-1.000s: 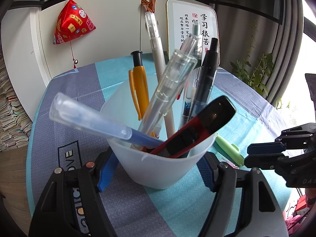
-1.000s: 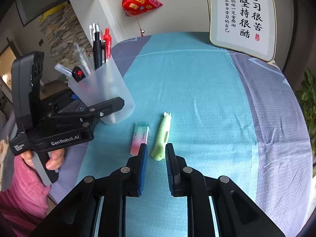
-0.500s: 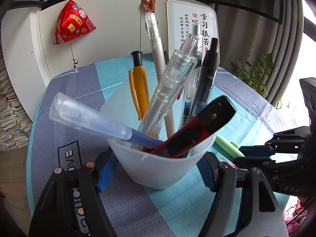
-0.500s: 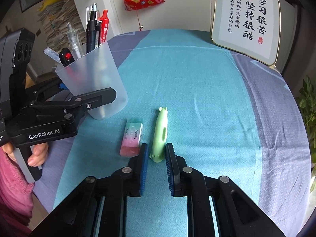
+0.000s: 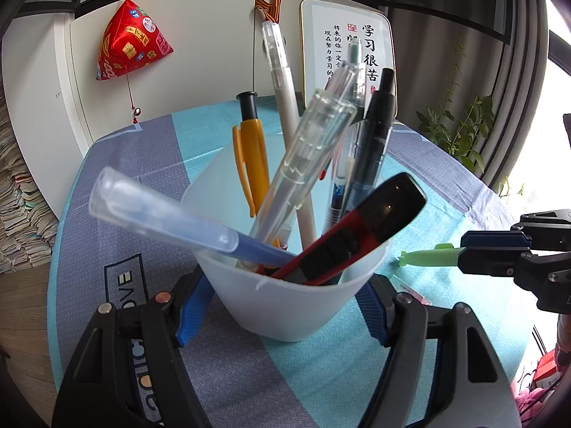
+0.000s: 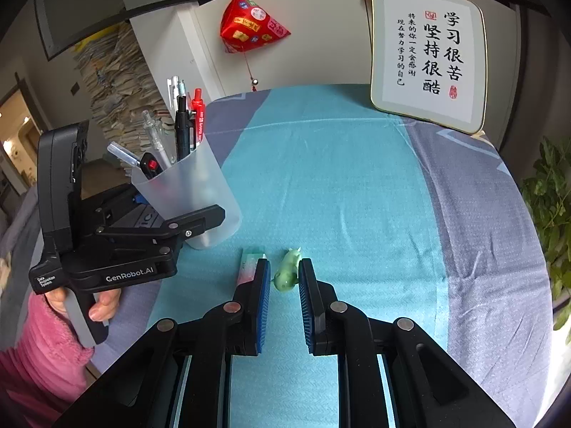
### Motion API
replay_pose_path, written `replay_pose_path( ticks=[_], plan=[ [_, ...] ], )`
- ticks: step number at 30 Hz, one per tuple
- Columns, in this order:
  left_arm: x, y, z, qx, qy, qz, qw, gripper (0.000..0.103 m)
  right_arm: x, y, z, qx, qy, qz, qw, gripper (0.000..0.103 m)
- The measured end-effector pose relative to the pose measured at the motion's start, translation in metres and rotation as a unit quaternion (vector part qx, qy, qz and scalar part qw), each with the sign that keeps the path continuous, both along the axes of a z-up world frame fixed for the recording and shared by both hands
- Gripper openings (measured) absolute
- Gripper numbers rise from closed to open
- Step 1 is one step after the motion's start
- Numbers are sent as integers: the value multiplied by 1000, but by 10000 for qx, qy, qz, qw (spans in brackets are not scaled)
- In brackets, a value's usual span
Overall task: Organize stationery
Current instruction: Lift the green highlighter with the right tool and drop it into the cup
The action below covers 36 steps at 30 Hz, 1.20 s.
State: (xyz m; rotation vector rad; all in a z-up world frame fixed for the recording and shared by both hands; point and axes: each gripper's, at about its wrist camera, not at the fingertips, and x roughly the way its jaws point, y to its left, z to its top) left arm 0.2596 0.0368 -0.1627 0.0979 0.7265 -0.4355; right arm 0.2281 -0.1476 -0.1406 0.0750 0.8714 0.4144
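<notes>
The left gripper (image 5: 282, 306), tilted downward, clamped the pen cup (image 5: 292, 303) on the table (image 6: 357, 185). The right gripper (image 6: 283, 285), also angled down, gripped the green pen (image 6: 287, 271) just beside the cup.

The near end of the green pen (image 6: 287, 271) is hidden between the pads of the right gripper (image 6: 283, 297). The eraser (image 6: 249, 265) is partly covered by that gripper's left finger. Lower parts of the pens (image 5: 307, 164) blur behind the frosted cup (image 5: 285, 306). The small print on the framed calligraphy (image 6: 428, 57) is too small to read.
</notes>
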Motion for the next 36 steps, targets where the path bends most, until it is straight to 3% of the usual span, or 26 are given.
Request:
replay_pose_path(
  ticks=[10,16,23,27,36],
  plan=[
    [0,0,0,1,-1,0,10000,72,-5,-7,24,249,-250,-69,9994,17],
    [0,0,0,3,-1,0,10000,72,-6,-5,60,701,-528,101,9961,17],
    [0,0,0,2,-1,0,10000,72,10,28,107,748,-1017,546,9905,17],
    [0,0,0,1,-1,0,10000,72,23,43,119,956,-1028,776,9870,17],
    [0,0,0,5,-2,0,10000,72,38,72,137,904,-1189,1061,9831,17]
  ],
)
